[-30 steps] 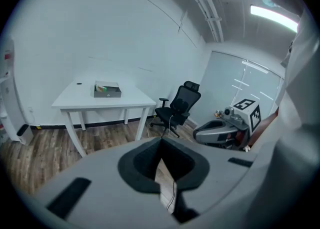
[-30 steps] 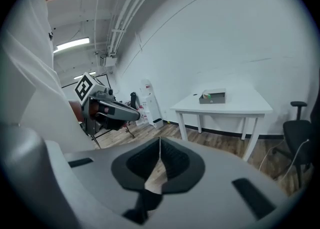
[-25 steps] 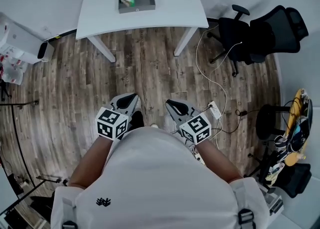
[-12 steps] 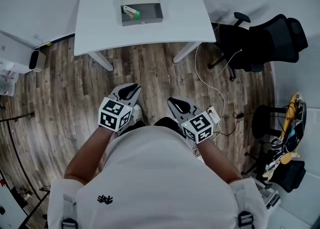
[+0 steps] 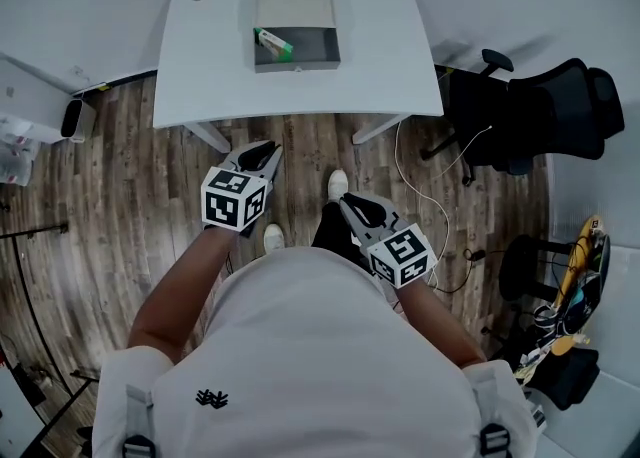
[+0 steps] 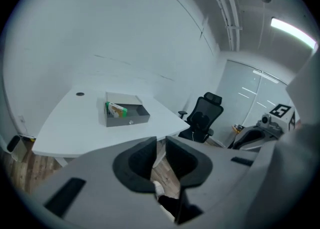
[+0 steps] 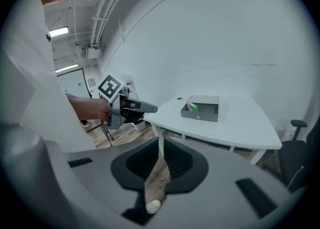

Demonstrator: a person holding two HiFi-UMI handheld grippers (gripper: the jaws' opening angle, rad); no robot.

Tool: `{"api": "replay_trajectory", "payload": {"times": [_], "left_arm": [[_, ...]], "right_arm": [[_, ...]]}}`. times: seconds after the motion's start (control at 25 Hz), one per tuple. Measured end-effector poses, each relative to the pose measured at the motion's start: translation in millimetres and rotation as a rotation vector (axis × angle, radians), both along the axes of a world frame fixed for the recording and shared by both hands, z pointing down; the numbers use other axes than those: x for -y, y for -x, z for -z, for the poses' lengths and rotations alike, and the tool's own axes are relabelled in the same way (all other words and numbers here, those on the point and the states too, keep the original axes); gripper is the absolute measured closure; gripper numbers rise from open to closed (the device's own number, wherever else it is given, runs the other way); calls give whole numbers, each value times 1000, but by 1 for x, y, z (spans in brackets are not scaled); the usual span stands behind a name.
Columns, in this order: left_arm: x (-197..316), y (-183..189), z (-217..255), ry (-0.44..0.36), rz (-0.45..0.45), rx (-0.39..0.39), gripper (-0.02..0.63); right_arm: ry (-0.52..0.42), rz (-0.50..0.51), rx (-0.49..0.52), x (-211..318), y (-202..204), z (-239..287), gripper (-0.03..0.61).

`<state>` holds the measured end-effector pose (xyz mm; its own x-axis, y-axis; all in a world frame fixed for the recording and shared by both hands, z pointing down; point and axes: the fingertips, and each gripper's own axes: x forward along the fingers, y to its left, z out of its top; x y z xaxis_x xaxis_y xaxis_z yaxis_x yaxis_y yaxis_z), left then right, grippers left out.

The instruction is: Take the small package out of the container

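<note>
Your left gripper (image 5: 268, 151) is held out in front of you over the wooden floor (image 5: 120, 186), pointing towards the white table (image 5: 380, 56). Its jaws are opening. A narrow, even gap shows between them, with only the floor and one of your shoes (image 5: 272, 237) visible through it, so nothing is in its grasp. Your right gripper (image 5: 345, 203) sits lower and closer to your body, also over the floor. Its jaws are drawn together at the tips and it is empty.

The grey container (image 5: 297, 65) stands on the table towards the far side, well apart from both grippers. It is open, with its lid folded back away from you. The small package (image 5: 273, 42) — white with green on it — is inside the container at the left end, close against that end wall. Neither gripper is touching it or the box.

Of the two tools, the left one is nearer the table's front edge, but it is short of the tabletop. To your right, a black office chair (image 5: 530, 106) stands beside the table, and a white cable (image 5: 420, 171) trails across the boards between the chair and your right gripper — clear of both tools.
</note>
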<state>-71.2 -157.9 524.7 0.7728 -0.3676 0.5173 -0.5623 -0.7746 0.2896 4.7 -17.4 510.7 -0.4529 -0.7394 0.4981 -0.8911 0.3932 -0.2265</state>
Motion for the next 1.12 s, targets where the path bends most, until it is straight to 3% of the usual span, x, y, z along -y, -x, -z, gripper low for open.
{"api": "replay_trajectory", "payload": {"times": [0.48, 1.12], "left_arm": [[148, -64, -27, 128, 373, 7, 505], [271, -75, -84, 241, 815, 98, 443]], "right_arm": [[-51, 121, 17, 113, -114, 2, 537], [39, 182, 82, 157, -210, -36, 538]]}}
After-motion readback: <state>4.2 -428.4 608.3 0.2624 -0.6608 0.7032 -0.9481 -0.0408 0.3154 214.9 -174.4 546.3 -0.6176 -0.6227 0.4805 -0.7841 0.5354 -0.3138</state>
